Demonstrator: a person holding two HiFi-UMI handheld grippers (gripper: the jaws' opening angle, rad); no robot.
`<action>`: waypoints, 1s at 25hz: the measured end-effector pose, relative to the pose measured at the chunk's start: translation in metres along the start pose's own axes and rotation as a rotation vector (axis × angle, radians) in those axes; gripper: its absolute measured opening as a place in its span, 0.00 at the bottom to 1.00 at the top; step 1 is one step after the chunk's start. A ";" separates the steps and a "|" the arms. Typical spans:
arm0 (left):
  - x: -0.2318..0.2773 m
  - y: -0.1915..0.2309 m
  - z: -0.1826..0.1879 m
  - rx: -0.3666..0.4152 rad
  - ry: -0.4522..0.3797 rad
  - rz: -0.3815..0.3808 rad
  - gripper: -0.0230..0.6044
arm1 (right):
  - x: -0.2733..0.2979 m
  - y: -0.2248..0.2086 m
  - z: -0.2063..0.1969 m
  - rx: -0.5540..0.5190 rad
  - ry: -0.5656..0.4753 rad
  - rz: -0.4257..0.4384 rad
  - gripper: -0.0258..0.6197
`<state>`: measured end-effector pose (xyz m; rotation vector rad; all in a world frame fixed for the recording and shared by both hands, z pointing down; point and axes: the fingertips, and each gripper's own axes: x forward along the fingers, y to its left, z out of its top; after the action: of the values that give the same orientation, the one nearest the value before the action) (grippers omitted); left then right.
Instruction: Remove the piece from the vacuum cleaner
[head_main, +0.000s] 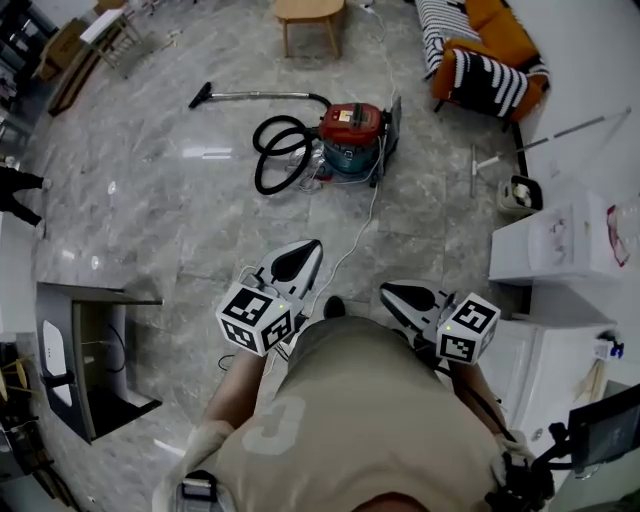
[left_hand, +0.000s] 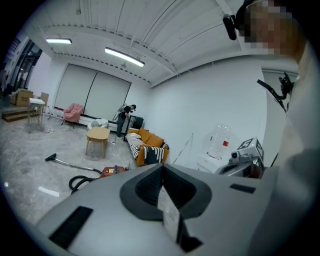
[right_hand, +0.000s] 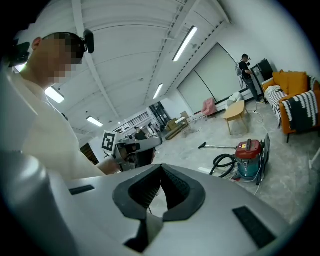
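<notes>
Vacuum cleaner, one red-and-teal canister, stands on the grey tiled floor. Its one black hose coils just beside it, and one metal wand lies beyond the coil, ending in a dark nozzle. Two tools are held well short of it. The left tool and the right tool both have jaws together, with nothing between them. One wooden table stands beyond the vacuum cleaner.

Grey, seemingly marble floor bears vacuum cleaner, wooden table, sofa.
</notes>
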<state>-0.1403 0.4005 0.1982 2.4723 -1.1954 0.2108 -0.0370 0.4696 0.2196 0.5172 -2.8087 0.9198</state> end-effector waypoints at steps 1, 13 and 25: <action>-0.001 0.011 0.003 0.004 -0.001 -0.007 0.03 | 0.010 -0.002 0.004 0.005 0.003 -0.009 0.04; 0.039 0.066 0.004 -0.001 0.061 -0.051 0.03 | 0.052 -0.059 0.038 0.076 0.037 -0.093 0.04; 0.131 0.073 0.037 0.052 0.120 0.098 0.03 | 0.027 -0.164 0.115 0.189 -0.114 0.044 0.04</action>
<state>-0.1159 0.2502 0.2236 2.4087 -1.2762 0.4163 -0.0052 0.2699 0.2238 0.5500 -2.8595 1.2102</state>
